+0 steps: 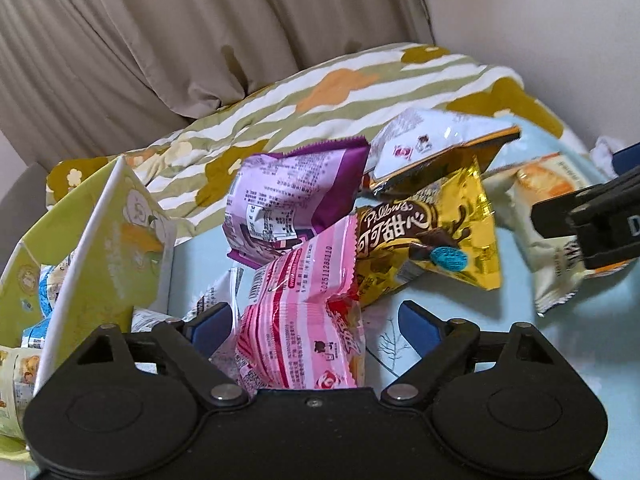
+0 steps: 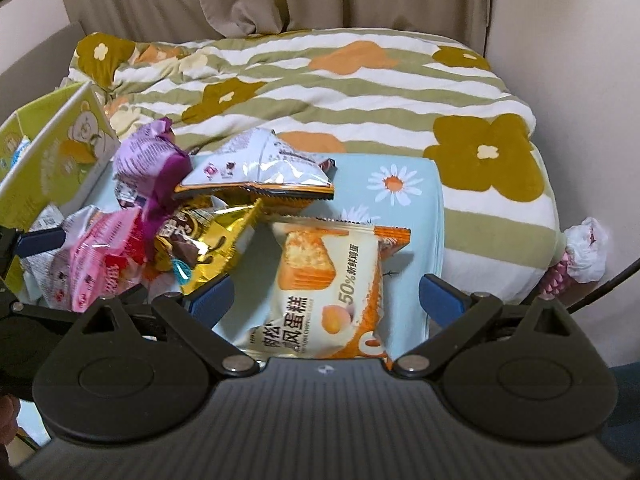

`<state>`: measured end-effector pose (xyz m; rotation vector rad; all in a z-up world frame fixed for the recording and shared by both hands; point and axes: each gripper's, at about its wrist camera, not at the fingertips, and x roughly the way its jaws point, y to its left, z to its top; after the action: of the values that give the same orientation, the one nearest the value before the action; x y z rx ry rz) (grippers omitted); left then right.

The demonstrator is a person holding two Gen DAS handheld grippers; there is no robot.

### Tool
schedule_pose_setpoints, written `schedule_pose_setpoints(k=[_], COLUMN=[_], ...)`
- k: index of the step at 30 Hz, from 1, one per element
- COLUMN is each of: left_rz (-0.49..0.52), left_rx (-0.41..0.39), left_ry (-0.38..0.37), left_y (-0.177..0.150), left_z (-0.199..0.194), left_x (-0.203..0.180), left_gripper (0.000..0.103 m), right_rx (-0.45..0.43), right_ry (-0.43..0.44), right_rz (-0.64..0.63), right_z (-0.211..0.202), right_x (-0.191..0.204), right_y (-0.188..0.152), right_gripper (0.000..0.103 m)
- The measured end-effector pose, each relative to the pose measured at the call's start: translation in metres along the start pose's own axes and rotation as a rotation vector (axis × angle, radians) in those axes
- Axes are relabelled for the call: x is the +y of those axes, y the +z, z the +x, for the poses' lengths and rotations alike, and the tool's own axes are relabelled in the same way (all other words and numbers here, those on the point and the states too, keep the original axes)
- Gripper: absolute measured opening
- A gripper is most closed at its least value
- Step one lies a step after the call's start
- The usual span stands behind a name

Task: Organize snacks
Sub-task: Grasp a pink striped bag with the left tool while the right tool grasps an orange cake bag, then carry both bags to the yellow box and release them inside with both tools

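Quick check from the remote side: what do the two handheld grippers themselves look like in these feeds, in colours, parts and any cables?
The left gripper and right gripper look alike: matte black bodies with two round black housings, black linkage arms on silver pivot pins, and blue finger pads. The right gripper's centre plate is ribbed grey with a small screw. A thin black cable runs past its right side. No sleeves show.

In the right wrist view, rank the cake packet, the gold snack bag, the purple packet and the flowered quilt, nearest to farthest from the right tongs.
1. Cake packet, lying between the open right tongs.
2. Gold snack bag, just left and ahead.
3. Purple packet, farther left, near the green box.
4. Flowered quilt, across the back.
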<state>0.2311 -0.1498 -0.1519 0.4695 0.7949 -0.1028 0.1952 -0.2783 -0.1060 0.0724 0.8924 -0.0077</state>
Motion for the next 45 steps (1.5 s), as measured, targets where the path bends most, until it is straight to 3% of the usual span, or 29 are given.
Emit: schedule_pose_setpoints(k=[3, 8, 15, 29, 32, 36, 45], left_rz=[0.008, 0.036, 0.005, -0.068, -0.074, -0.087, -0.126], left_rx=[0.010, 0.022, 0.037, 0.039, 0.031, 0.016, -0.031], left_ry=[0.022, 0.084, 0.081, -0.001, -0.010, -0.023, -0.040], left_y=[0.000, -0.003, -0.002, 0.003, 0.004, 0.004, 0.003], left_z=[0.010, 0.021, 0.017, -0.030, -0.038, -0.049, -0.073], left_x=[-0.005, -0.009, -0.005, -0.013, -0.013, -0.010, 0.001], left_gripper=[0.091, 0.074, 0.061, 0.059, 0.059, 0.059, 0.059], right_rx=[0.005, 0.011, 0.023, 0.057, 0.078, 0.082, 0.089], right_ry=[0.004, 0.018, 0.029, 0.042, 0.057, 0.050, 0.050], right_rz=[-0.004, -0.011, -0.026, -0.028, -0.022, -0.038, -0.010], right_z=[0.008, 0.018, 0.030, 0.042, 0.047, 0.045, 0.020], right_x=[-0.004, -0.006, -0.007, -0.006, -0.007, -0.003, -0.001], right_y=[0.000, 0.000, -0.001, -0.001, -0.002, -0.003, -0.011], right_gripper=[0.103, 0.103, 0.103, 0.103, 0.090, 0.082, 0.081])
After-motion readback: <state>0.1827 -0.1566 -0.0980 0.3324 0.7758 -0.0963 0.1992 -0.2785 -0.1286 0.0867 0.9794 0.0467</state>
